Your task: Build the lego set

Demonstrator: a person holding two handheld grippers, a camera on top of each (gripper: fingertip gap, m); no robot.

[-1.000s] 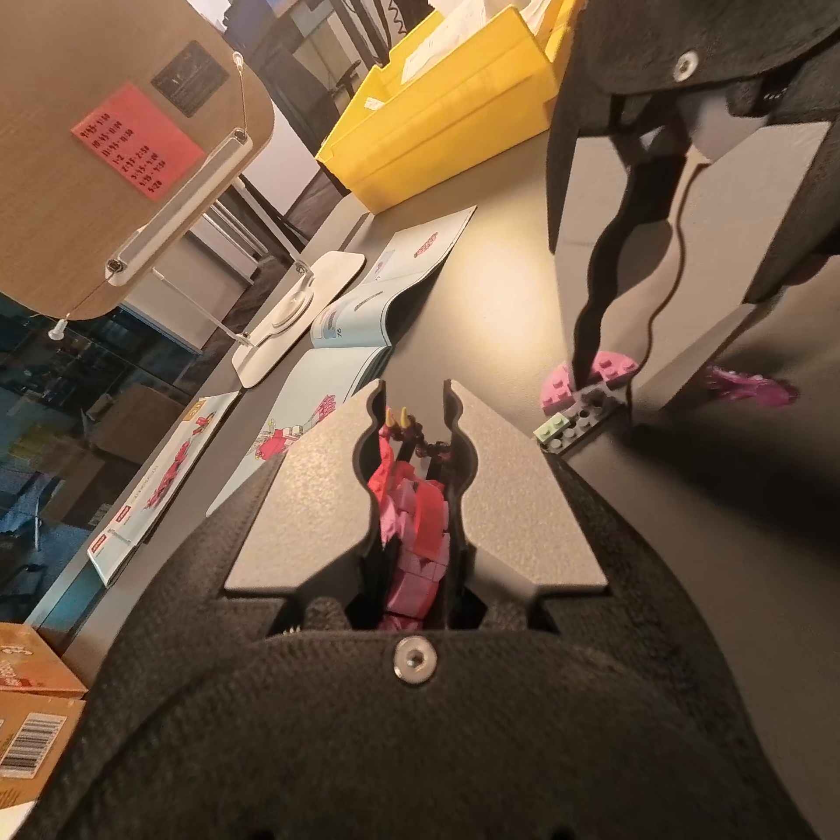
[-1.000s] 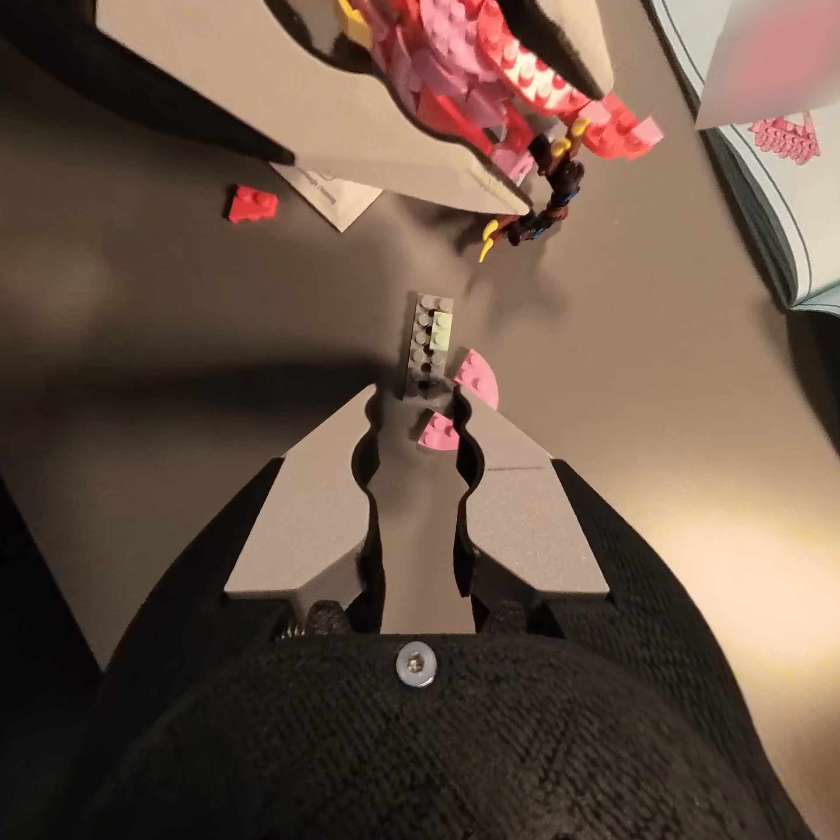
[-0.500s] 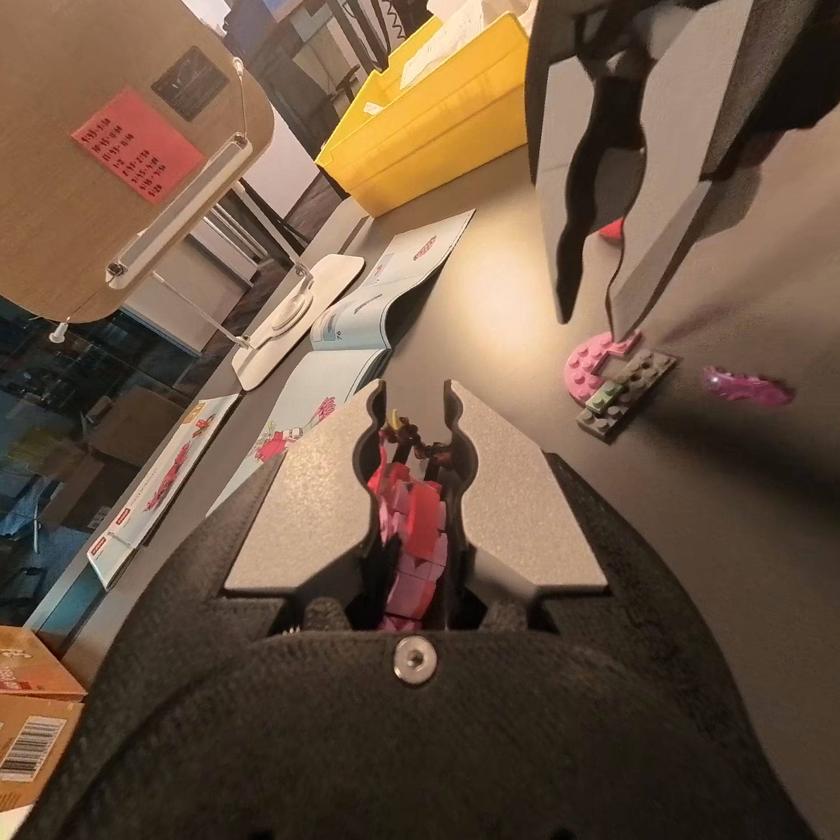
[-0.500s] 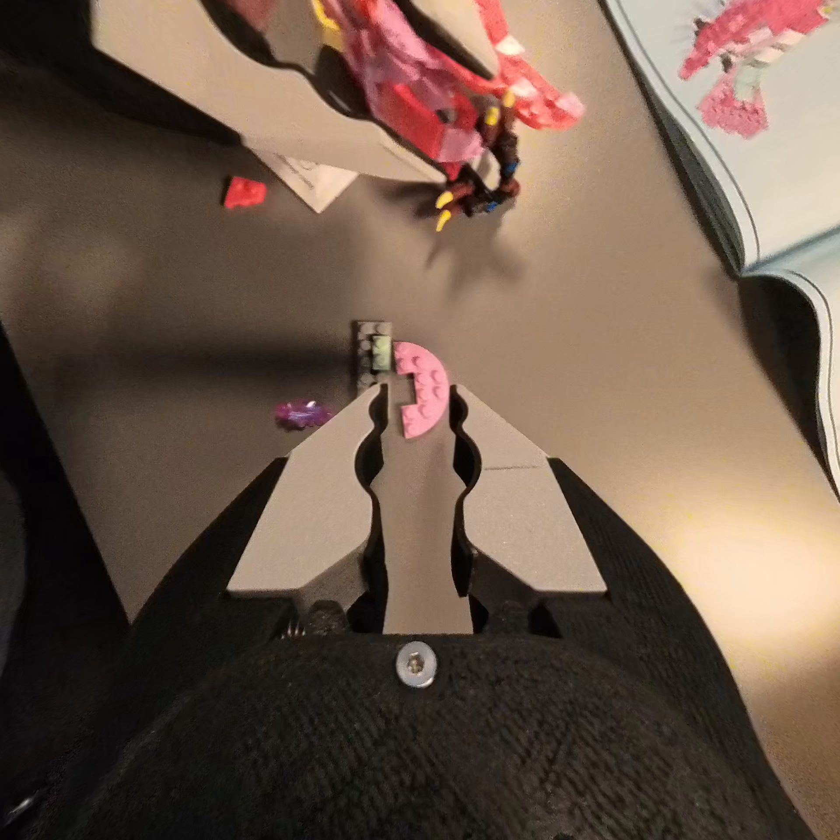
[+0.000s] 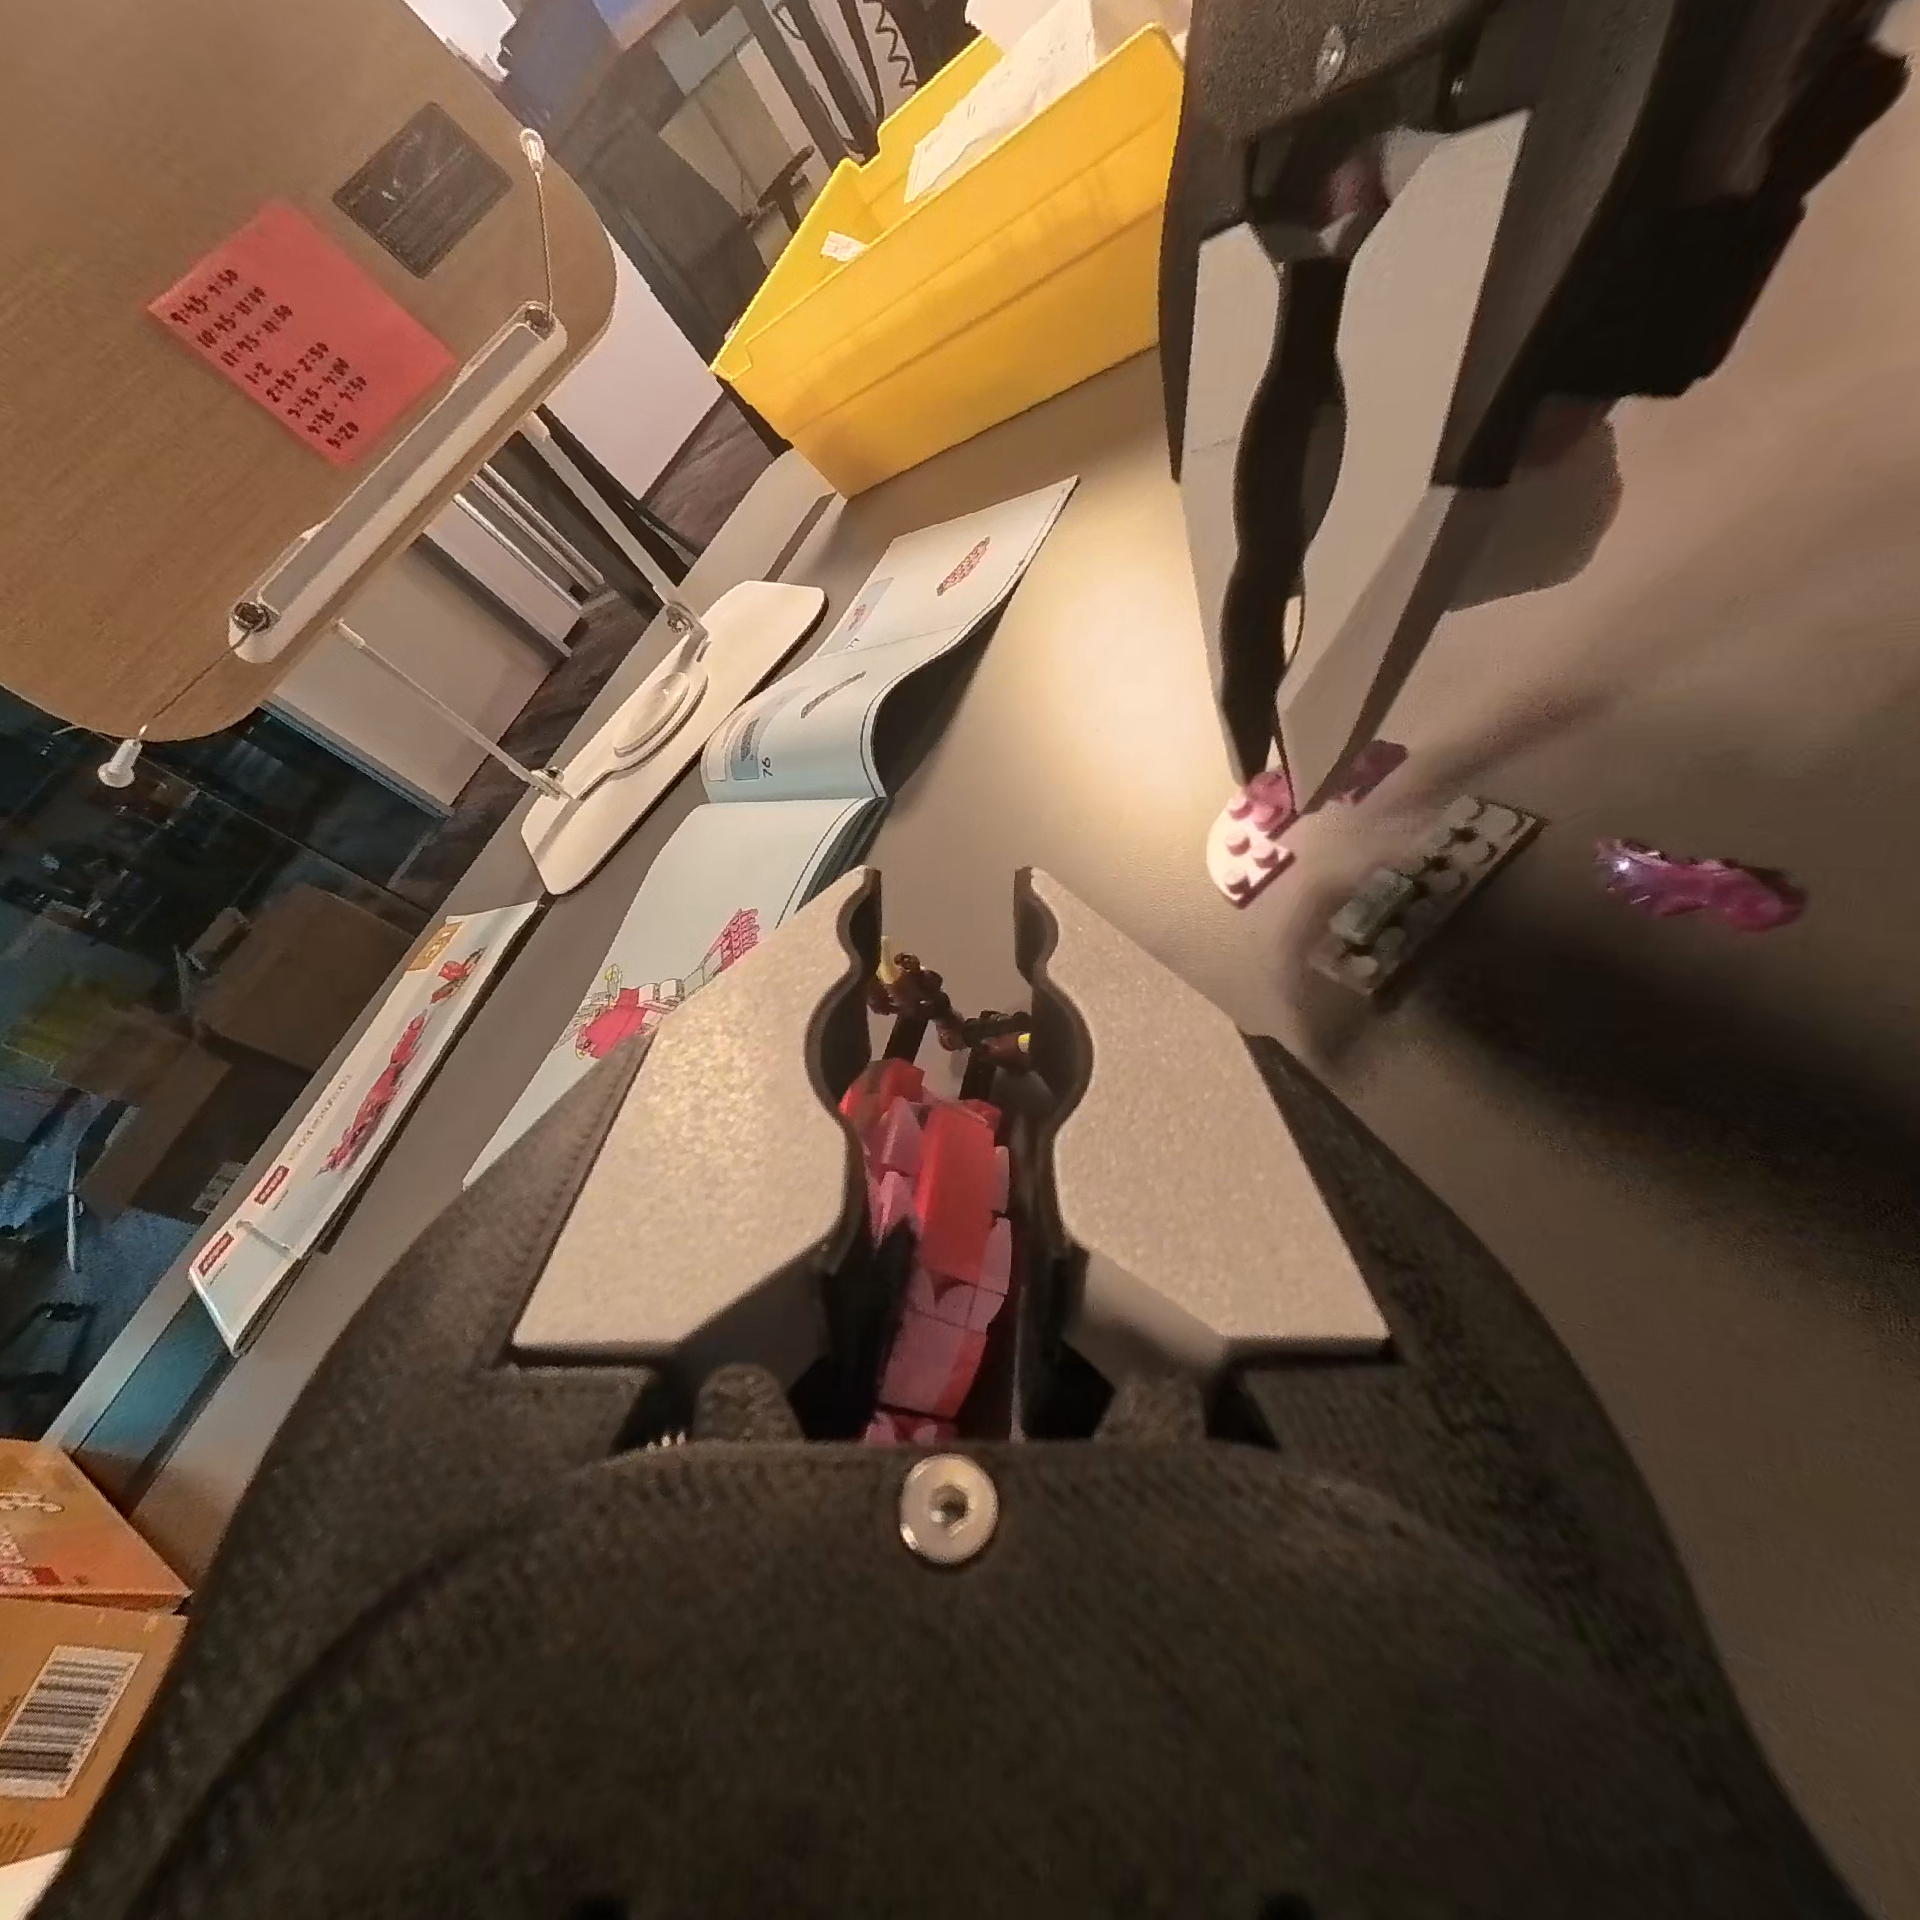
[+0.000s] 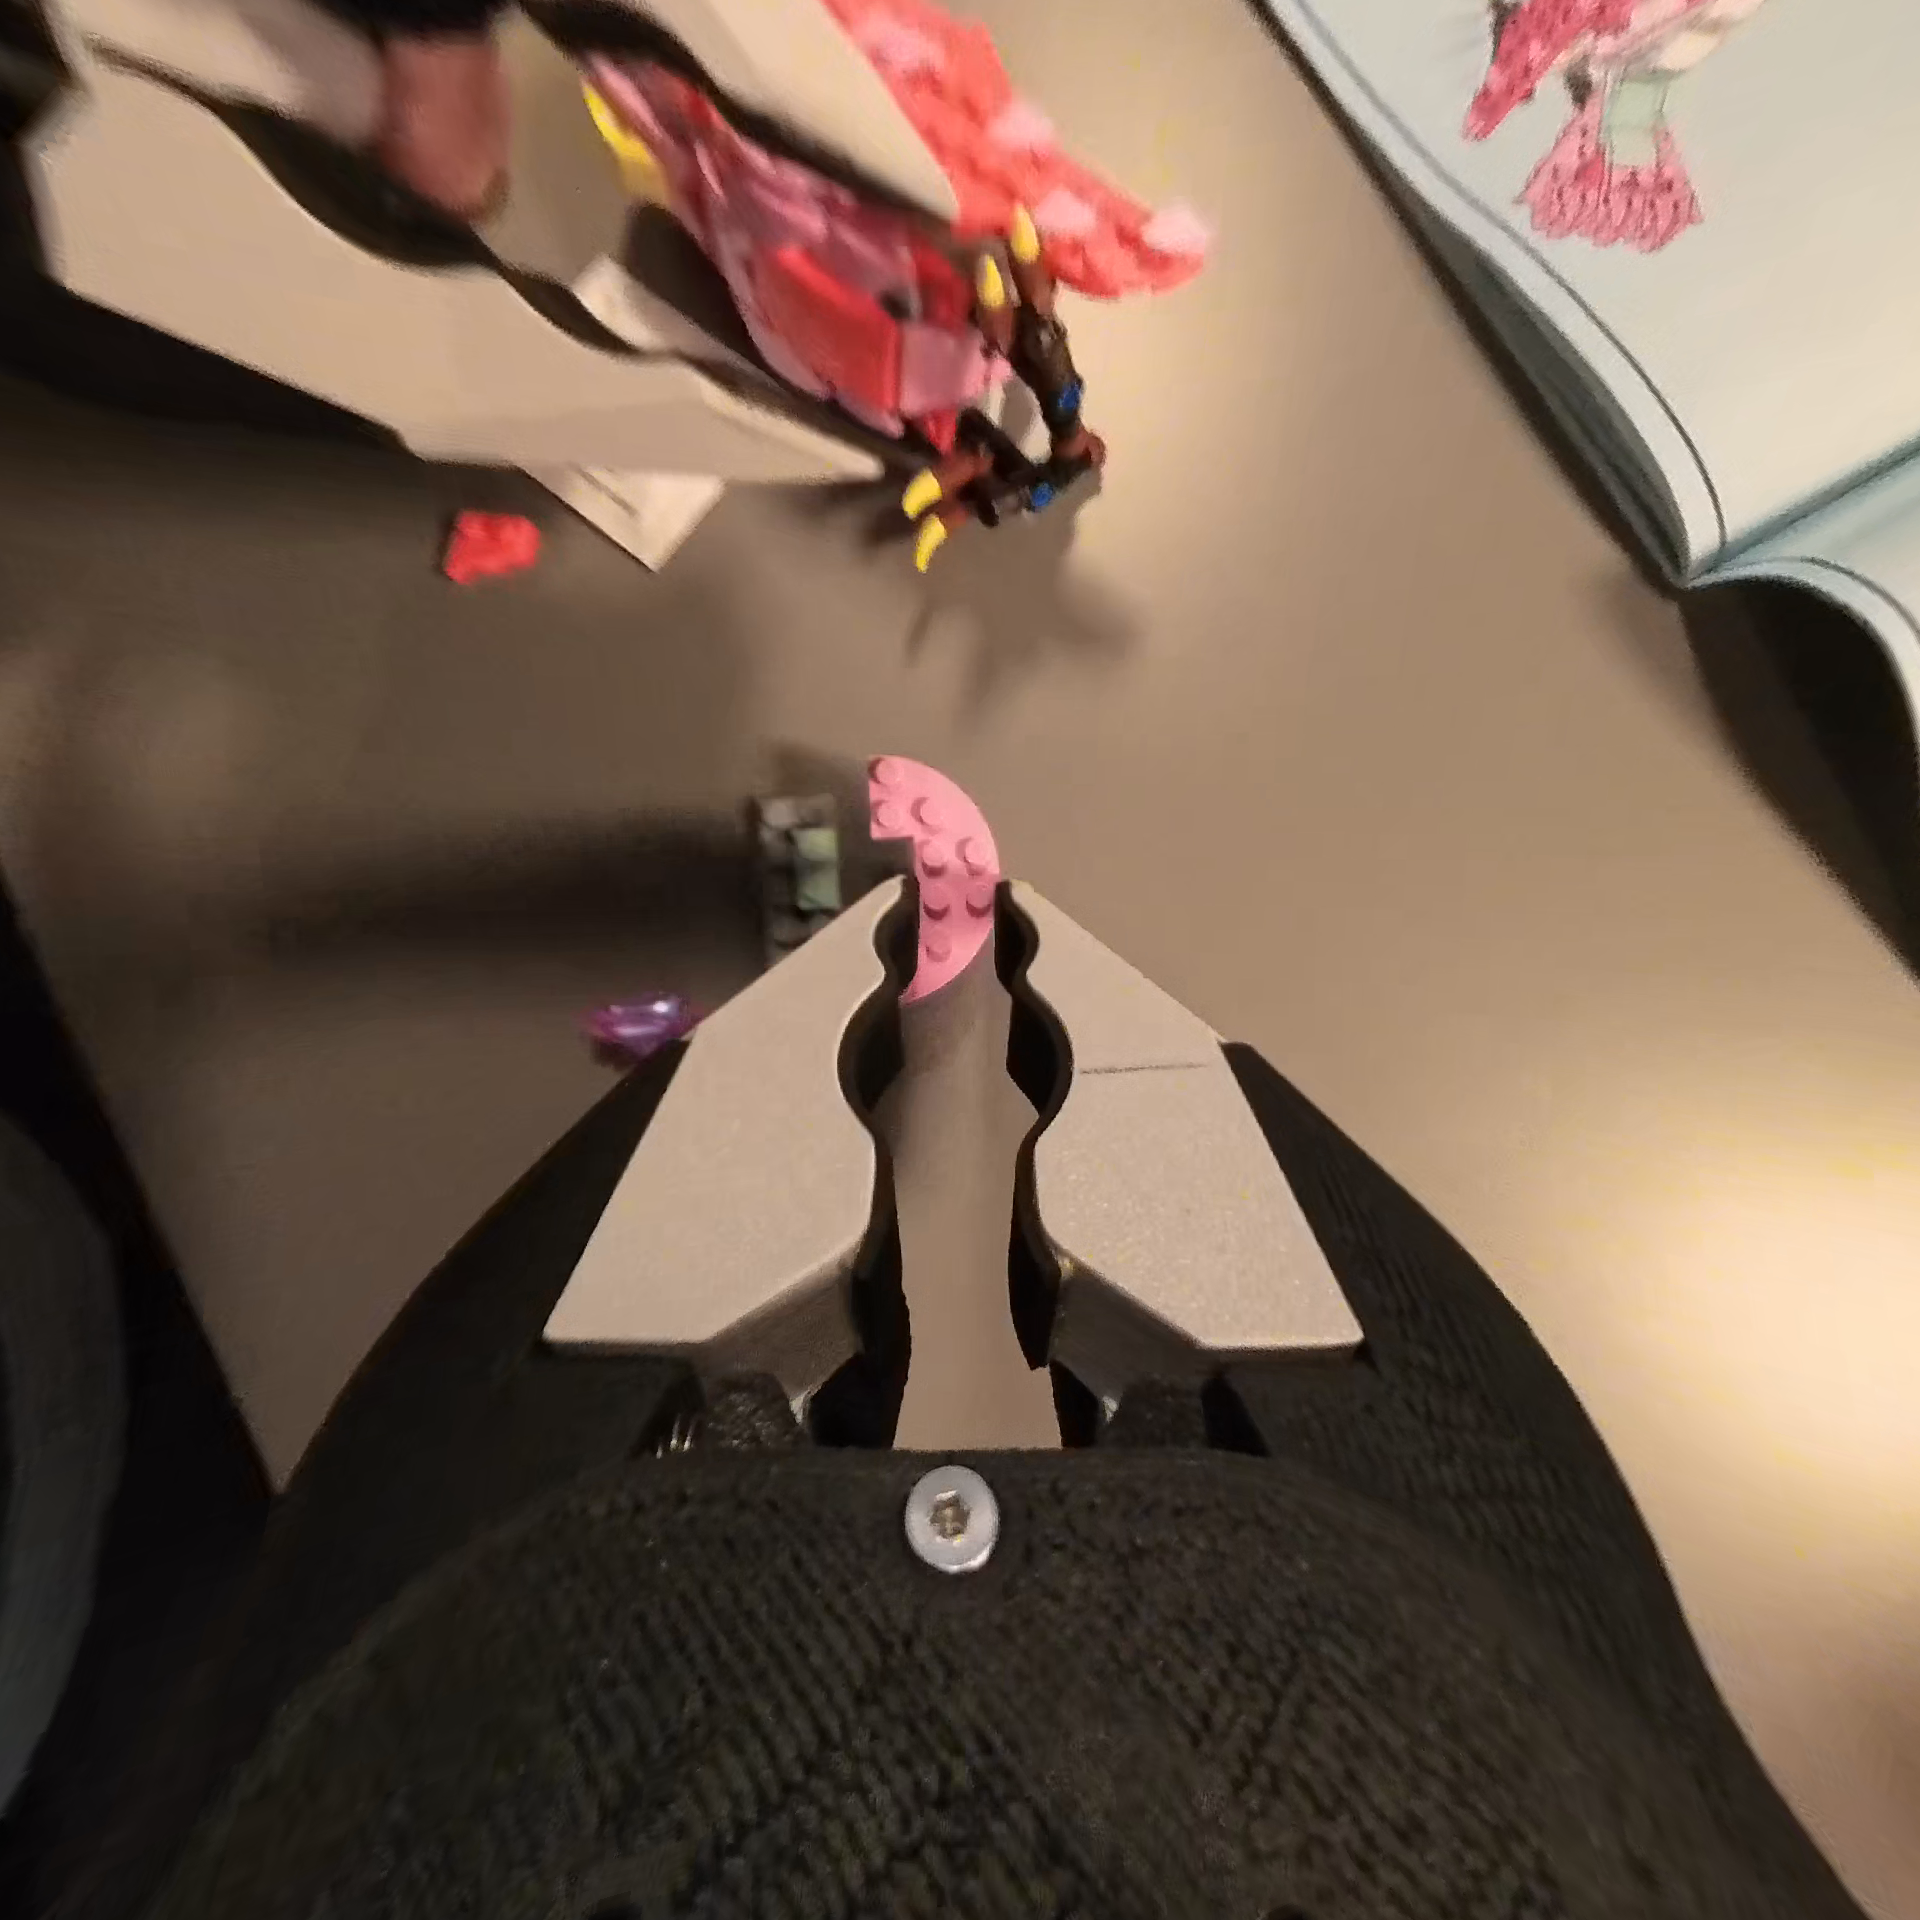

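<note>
Pink curved studded plate [image 6: 940, 883], pinched at fingertips

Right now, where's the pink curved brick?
The pink curved brick is pinched between the right gripper's fingertips, just above the table, beside the grey plate.

The table [image 6: 1351, 727] is smooth and matt, with a soft sheen under the light. The fingers [image 5: 717, 1122] of the left gripper [image 5: 943, 894] look like grainy matt grey plastic (their housing a rough black weave). The curved pink plate [image 6: 940, 883] and the red and pink brick model [image 5: 945, 1164] are glossy studded plastic. The booklet [image 5: 831, 717] is matt paper, the board [image 5: 156, 187] wood-grained, the bin [image 5: 987, 281] shiny yellow plastic.
</note>
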